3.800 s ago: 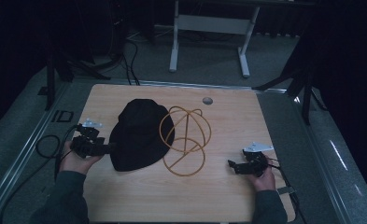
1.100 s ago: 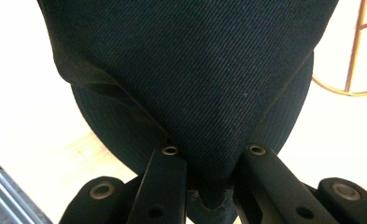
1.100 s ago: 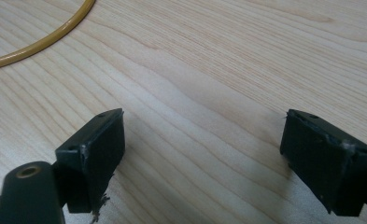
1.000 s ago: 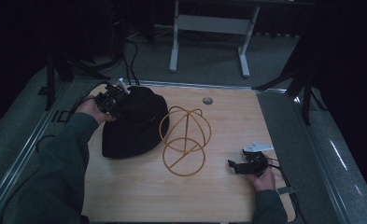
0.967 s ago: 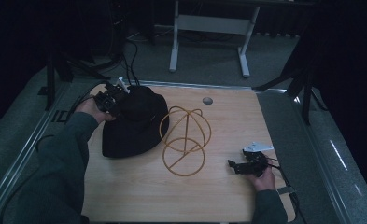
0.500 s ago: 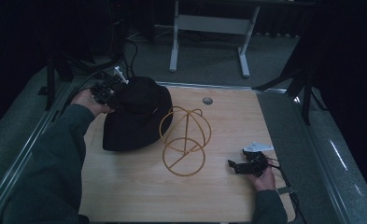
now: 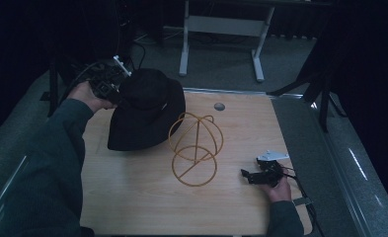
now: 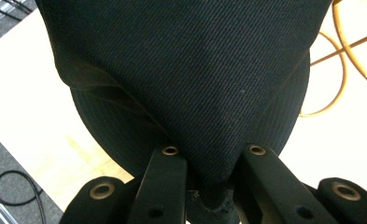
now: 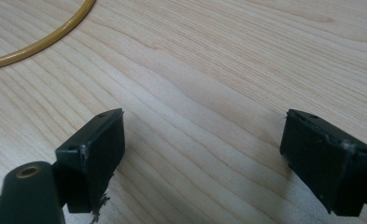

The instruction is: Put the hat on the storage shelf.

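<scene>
While the black hat [image 7: 147,111] is pinched in the left claw [image 8: 209,186] near the worktop's [image 7: 132,207] far left corner, it should be lifted clear over the wire stand [image 7: 195,148]; the right claw [image 9: 204,158] is left gaping, empty.

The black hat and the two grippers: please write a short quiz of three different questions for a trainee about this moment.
1. True or false: the left gripper is shut on the black hat.
2. The right gripper is: A) open above the bare table; B) shut on the wire hat stand.
3. Which side of the hat is lifted, the one towards the left gripper or the one towards the stand?

Key: 1 true; 2 A; 3 the one towards the left gripper.
</scene>
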Tool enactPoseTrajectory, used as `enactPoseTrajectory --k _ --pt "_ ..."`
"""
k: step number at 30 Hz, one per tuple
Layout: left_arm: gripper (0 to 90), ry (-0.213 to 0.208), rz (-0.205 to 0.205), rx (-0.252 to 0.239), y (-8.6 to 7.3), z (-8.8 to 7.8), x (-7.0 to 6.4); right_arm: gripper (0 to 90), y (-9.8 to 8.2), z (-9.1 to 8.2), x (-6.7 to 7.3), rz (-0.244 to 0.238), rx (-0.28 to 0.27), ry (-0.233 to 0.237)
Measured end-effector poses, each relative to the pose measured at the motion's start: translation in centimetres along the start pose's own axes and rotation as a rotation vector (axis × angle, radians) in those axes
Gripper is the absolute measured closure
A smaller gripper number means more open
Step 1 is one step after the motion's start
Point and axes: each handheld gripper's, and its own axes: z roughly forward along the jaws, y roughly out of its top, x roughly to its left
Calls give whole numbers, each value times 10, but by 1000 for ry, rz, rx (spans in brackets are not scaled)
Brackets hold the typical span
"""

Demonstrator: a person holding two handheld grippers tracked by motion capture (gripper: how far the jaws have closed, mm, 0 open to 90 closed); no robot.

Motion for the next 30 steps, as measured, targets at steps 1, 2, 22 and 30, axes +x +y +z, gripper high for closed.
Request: enactPoseTrajectory --k 1,2,22,30 --pt "857 -3 0 -3 0 -2 0 138 0 0 0 0 0 0" --pt "857 -7 1 -7 0 -5 1 138 0 0 0 0 0 0" --pt "856 10 76 -40 -4 -26 9 138 0 0 0 -1 1 -1" --pt "855 3 91 -50 -8 -29 11 138 0 0 0 -2 0 -1"
